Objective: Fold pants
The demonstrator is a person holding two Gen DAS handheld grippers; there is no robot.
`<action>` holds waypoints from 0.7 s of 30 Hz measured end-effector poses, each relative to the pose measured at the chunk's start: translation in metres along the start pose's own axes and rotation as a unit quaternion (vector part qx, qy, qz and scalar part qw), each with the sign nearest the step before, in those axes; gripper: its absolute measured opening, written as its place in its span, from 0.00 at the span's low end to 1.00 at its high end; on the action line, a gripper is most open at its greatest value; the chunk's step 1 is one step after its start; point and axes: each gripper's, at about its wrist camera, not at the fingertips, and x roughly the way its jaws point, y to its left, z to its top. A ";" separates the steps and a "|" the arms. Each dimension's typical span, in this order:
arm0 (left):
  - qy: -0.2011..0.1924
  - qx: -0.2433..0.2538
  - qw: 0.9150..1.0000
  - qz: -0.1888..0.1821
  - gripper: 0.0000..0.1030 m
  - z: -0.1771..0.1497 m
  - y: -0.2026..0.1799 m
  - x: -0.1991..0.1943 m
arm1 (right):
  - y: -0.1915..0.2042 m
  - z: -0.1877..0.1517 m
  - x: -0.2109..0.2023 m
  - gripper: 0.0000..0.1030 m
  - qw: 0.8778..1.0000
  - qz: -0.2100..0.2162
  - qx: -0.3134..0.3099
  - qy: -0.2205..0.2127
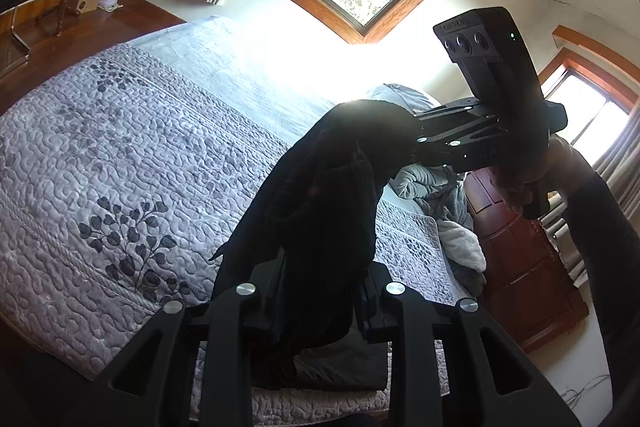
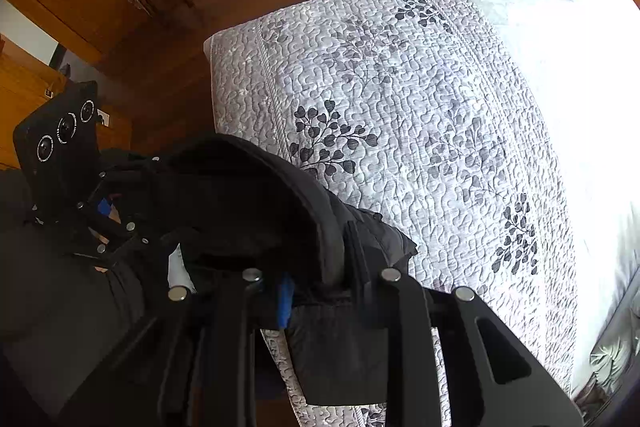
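The left gripper (image 1: 320, 303) has its two fingers squeezed close on a bunch of black cloth, the pants (image 1: 316, 195). The gap between the fingers is small and full of cloth. The right gripper (image 2: 320, 291) is nearly shut in the same way, pinching a thick, rolled edge of the same pants (image 2: 256, 195). That edge looks like the waistband, but the dark cloth makes it hard to be sure.

Each gripper holds a different part, so the pants hang between them like a little bridge. In the left wrist view the cloth runs up from the left gripper to the right gripper, which a hand (image 1: 516, 183) holds up high. Holding two spots most likely keeps the pants spread out, so they do not fall in a heap.

The pants are up in the air above the near edge of the bed. The lower part droops down toward the grey quilt (image 2: 400, 107) with its leaf pattern. Whether it touches the quilt cannot be told. The quilt is wide and flat, so it looks like a good place to lay the pants down for folding.

Farther off, a crumpled grey blanket (image 1: 436, 195) sits by a dark wooden cabinet (image 1: 524, 267).
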 end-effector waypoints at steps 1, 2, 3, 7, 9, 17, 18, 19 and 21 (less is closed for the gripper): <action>0.002 0.004 1.000 -0.001 0.26 -0.001 -0.004 0.001 | 0.000 -0.005 -0.002 0.21 1.000 -0.003 0.001 -0.001; 0.004 0.008 1.000 -0.002 0.26 -0.002 -0.008 0.002 | 0.000 -0.009 -0.004 0.21 1.000 -0.006 0.003 -0.003; 0.005 0.013 1.000 -0.002 0.26 -0.003 -0.012 0.004 | 0.000 -0.014 -0.006 0.21 1.000 -0.008 0.006 -0.005; 0.014 0.032 0.999 -0.006 0.26 -0.007 -0.030 0.010 | -0.001 -0.031 -0.015 0.21 1.000 -0.018 0.015 -0.010; 0.018 0.040 0.999 -0.008 0.26 -0.009 -0.038 0.013 | -0.001 -0.040 -0.018 0.21 0.999 -0.024 0.019 -0.013; 0.034 0.068 0.997 -0.016 0.26 -0.019 -0.066 0.024 | -0.005 -0.072 -0.026 0.20 0.998 -0.040 0.040 -0.024; 0.036 0.071 0.997 -0.017 0.26 -0.021 -0.068 0.025 | -0.006 -0.076 -0.026 0.20 0.998 -0.042 0.043 -0.025; 0.038 0.075 0.996 -0.018 0.26 -0.022 -0.071 0.027 | -0.006 -0.081 -0.027 0.20 0.998 -0.044 0.046 -0.026; 0.043 0.083 0.995 -0.020 0.26 -0.026 -0.078 0.031 | -0.008 -0.089 -0.028 0.20 0.997 -0.049 0.049 -0.026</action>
